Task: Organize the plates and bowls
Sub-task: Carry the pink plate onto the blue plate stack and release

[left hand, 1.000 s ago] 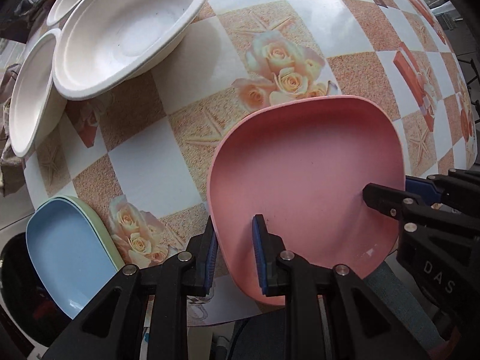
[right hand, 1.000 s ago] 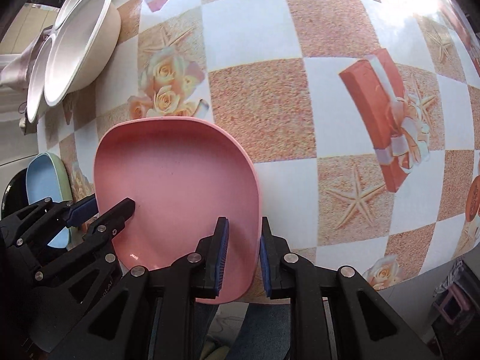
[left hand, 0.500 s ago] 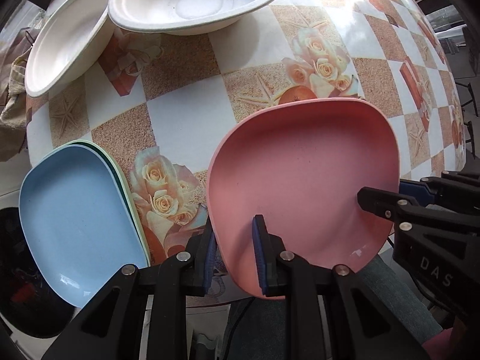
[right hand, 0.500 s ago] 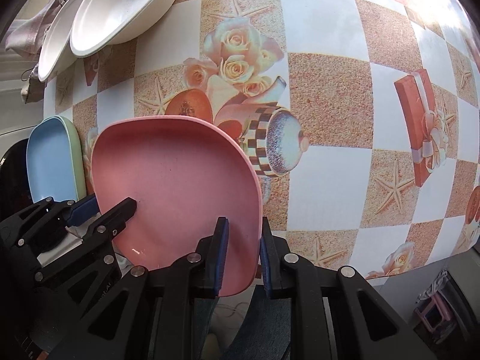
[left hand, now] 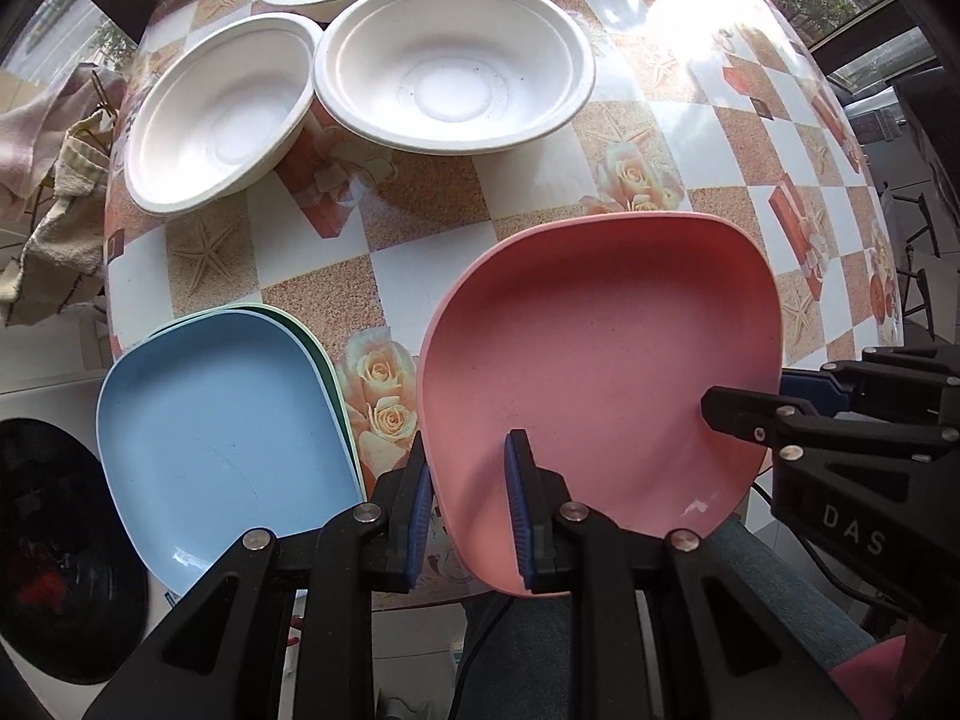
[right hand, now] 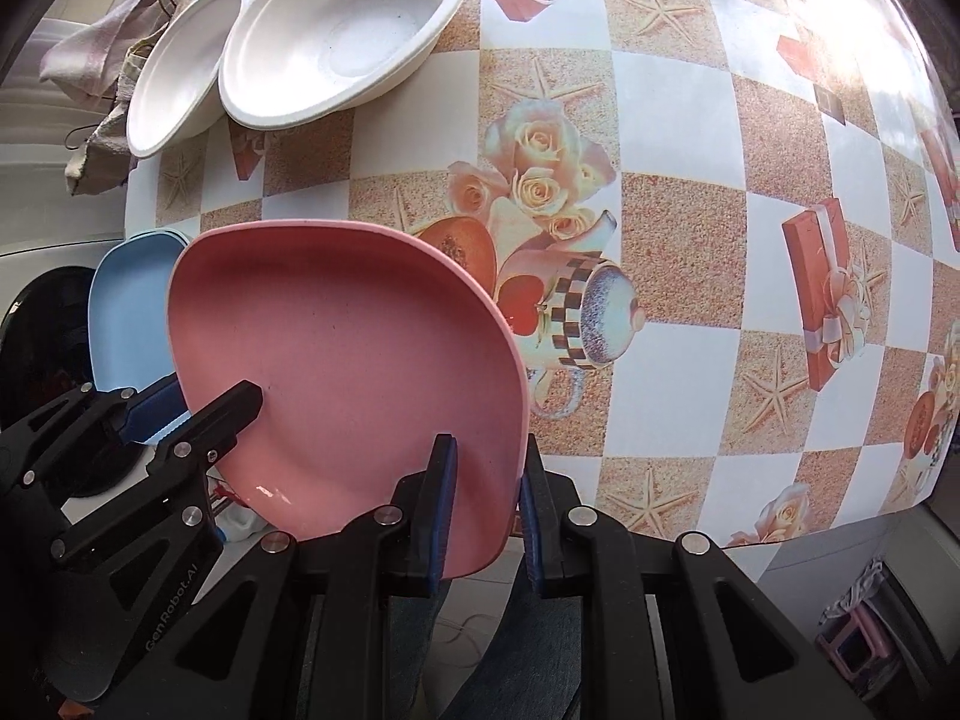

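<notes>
1. Since a second ago the pink plate has travelled toward the blue plate. The stack was a sliver at the left wrist view's edge then; now it lies in full view just beside the pink plate, and all three white bowls have come into sight at the far side.
2. The left gripper is clamped on the pink plate's left rim, and the right gripper is clamped on its right rim. Each has one pad inside the dish and one outside.
3. The pink plate hangs clear of the checked tablecloth, over the table's near edge and slightly tilted.
4. The blue plate sits on top of a green plate at the table's near left corner, overhanging the edge. The white bowls stand apart further back.
5. The step in hand looks like carrying the pink plate over to stack it on the blue one.
6. The next move calls for more travel to the left, levelling the plate and lining up its rounded corners. It should then be lowered until it nests before either grip lets go.
7. The stack's overhang is a risk, since a hard landing could tip it off the table.
</notes>
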### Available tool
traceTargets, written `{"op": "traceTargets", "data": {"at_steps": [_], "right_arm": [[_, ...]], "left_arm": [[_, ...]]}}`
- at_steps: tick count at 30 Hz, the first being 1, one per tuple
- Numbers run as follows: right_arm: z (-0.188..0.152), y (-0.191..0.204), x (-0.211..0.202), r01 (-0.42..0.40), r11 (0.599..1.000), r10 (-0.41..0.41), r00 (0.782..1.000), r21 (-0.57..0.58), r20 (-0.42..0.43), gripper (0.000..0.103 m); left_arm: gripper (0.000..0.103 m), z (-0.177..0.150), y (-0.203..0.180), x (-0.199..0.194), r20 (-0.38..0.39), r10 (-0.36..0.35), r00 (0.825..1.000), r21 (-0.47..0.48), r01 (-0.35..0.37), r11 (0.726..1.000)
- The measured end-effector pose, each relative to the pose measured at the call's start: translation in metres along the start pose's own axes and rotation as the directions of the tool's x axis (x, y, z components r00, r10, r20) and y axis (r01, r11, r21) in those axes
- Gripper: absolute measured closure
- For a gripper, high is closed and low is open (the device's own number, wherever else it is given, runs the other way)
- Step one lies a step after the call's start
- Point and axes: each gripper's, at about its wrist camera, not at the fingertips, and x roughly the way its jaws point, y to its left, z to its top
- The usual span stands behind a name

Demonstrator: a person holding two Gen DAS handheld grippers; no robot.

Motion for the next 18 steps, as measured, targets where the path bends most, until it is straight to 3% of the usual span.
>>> {"op": "traceTargets", "data": {"at_steps": [10, 18], "right_arm": [[0.004, 0.038, -0.026, 0.014, 0.999, -0.013, 0.999, -0.048, 0.035, 0.081], [0.001, 0.083, -0.042, 0.019, 0.994, -0.014, 0.999, -0.108, 0.043, 0.081]], "left_arm": [[0.079, -0.021, 0.019, -0.045, 0.050, 0.013, 0.999, -0.050, -0.010, 0.999], [0.079, -0.019, 0.051, -0.030, 0.082, 0.031, 0.996, -0.111, -0.021, 0.994]]}}
